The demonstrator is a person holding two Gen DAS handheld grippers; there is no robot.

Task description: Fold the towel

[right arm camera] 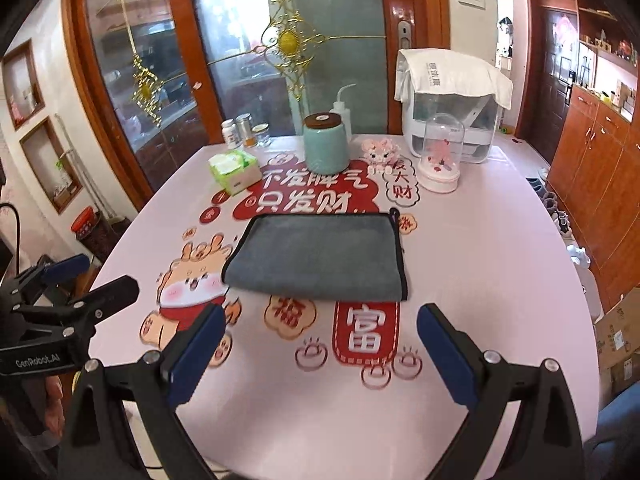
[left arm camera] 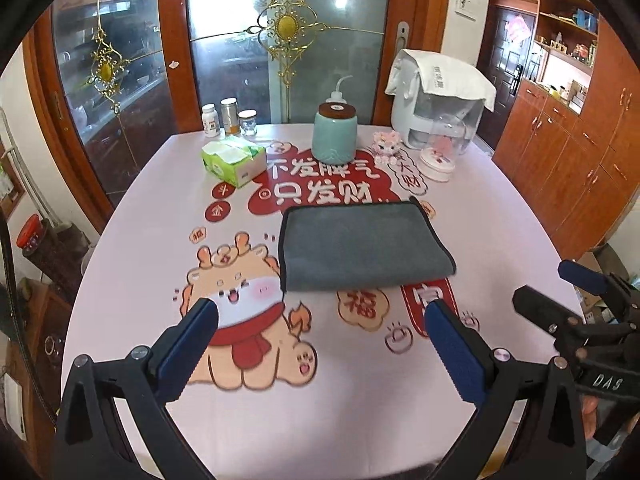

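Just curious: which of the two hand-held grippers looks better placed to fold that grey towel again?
Probably the right gripper: open, it faces the grey black-edged towel squarely. The open left gripper sits further left.

The towel [left arm camera: 362, 246] is plain grey with black edging; the table [left arm camera: 500, 240] is pale pink, printed with red clouds, white characters and an orange cartoon dragon; a celadon-green jar [left arm camera: 334, 134] has a brown lid; the tissue box [left arm camera: 234, 160] is green and white.

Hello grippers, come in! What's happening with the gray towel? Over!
Left gripper open, empty. Right gripper open, empty. Gray towel flat on the table, already folded over, untouched. Nothing in the way.
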